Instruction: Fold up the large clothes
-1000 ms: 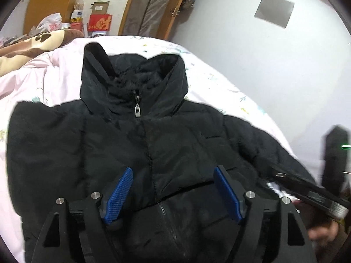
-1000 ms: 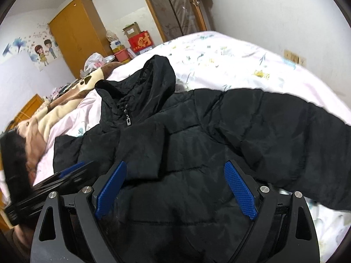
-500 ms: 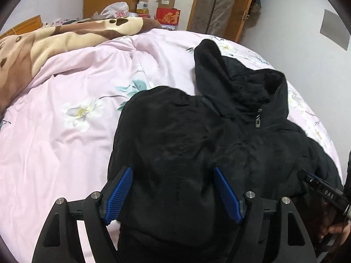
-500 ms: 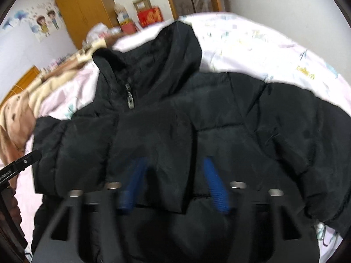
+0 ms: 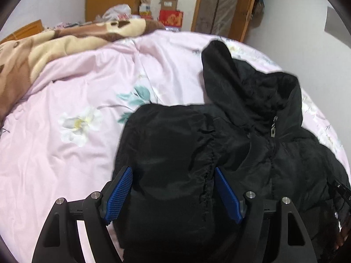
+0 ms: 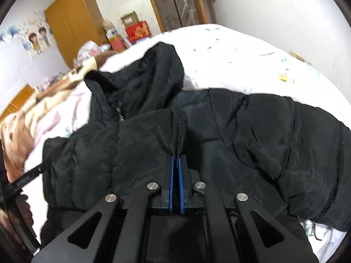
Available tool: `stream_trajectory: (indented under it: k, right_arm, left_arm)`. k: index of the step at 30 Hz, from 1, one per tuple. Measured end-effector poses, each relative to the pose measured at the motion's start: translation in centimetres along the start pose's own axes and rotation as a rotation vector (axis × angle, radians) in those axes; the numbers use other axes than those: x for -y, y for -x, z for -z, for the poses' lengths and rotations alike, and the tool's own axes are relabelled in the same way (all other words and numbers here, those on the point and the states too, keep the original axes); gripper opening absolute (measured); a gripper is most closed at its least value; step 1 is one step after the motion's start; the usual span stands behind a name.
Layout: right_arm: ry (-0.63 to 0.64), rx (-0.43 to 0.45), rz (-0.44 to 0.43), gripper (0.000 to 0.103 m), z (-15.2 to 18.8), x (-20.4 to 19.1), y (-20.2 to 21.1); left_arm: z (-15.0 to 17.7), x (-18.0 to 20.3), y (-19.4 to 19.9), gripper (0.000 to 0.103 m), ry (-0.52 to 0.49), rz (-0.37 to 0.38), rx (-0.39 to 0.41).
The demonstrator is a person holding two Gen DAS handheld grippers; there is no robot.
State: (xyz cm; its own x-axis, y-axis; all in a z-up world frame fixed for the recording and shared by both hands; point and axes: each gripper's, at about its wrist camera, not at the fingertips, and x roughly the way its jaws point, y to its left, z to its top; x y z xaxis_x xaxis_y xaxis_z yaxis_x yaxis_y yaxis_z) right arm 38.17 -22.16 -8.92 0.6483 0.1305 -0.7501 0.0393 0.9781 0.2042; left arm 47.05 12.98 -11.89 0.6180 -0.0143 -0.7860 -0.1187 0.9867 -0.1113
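Note:
A black padded hooded jacket (image 5: 219, 153) lies face up on the pink bed, zipped, hood (image 5: 221, 65) toward the far side. My left gripper (image 5: 173, 190) is open, its blue pads either side of the jacket's left sleeve and shoulder fold. In the right wrist view my right gripper (image 6: 175, 164) is shut on a pinched fold of the jacket's front fabric (image 6: 177, 129) near the chest. The jacket's other sleeve (image 6: 296, 153) stretches out to the right.
The pink floral bedsheet (image 5: 65, 153) spreads to the left. A brown and cream blanket (image 5: 43, 48) is bunched at the far left. A wooden wardrobe (image 6: 72, 22), boxes (image 6: 136, 30) and a door stand beyond the bed. White wall on the right.
My right gripper has closed onto a fold of the jacket's front. My left gripper has swung left from the jacket's middle to its left sleeve, still open.

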Motion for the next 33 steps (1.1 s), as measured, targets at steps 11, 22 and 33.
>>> stream_trajectory:
  k: [11, 22, 33]
  right_arm:
    - [0.005, -0.107, 0.081, 0.004, 1.2, 1.4, -3.9]
    - [-0.041, -0.084, 0.082, 0.008, 0.9, 1.8, -2.6]
    - [-0.186, 0.069, 0.023, 0.034, 1.4, 5.6, 8.7]
  left_arm:
    - [-0.3, -0.2, -4.8, 0.083, 0.013, -0.034, -0.1]
    - [-0.3, -0.7, -2.5, 0.088, 0.082, -0.04, -0.072]
    - [0.6, 1.8, 7.9, 0.087, 0.031, 0.038, 0.026]
